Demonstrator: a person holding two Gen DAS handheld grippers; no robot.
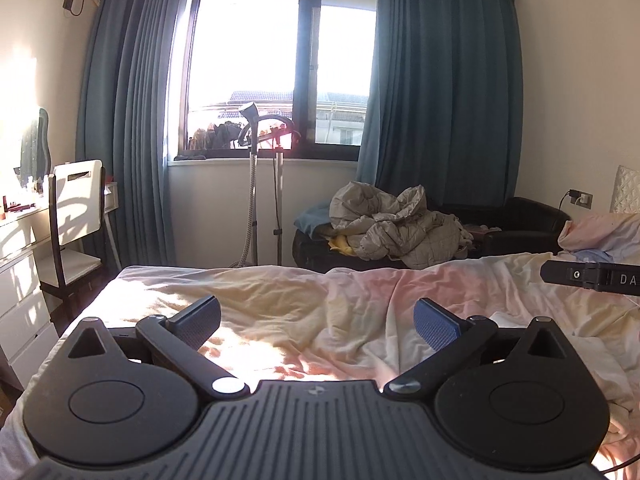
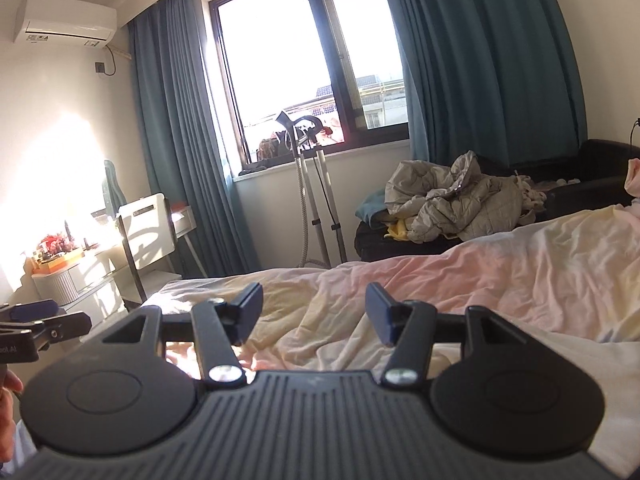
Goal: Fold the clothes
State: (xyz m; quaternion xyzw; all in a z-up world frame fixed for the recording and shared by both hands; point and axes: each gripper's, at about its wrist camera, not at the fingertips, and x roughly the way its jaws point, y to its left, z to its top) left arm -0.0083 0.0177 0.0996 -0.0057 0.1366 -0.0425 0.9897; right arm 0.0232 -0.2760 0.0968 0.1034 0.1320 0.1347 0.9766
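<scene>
My left gripper (image 1: 318, 322) spread wide, grasping nothing, my right gripper (image 2: 314, 312) likewise parted and empty — both above the rumpled pastel duvet (image 1: 288, 312), clothes pile (image 1: 404, 226) heaped on the black sofa (image 1: 524, 224) beyond the bed, under the window (image 1: 280, 64).

Strong daylight pours through the window (image 1: 280, 68), which is blown out to plain white in both views. It lands hot on the left wall (image 2: 52, 160) and the white chair (image 1: 78, 200), throwing hard leaf-like shadows there, and puts a glaring patch on the bed cover (image 1: 256, 344) (detail is lost in it). The curtains (image 1: 440, 80) sit darker against it. Straight lines bow near the frame edges, and the corners vignette to black. The nearest black gripper bodies look soft.
</scene>
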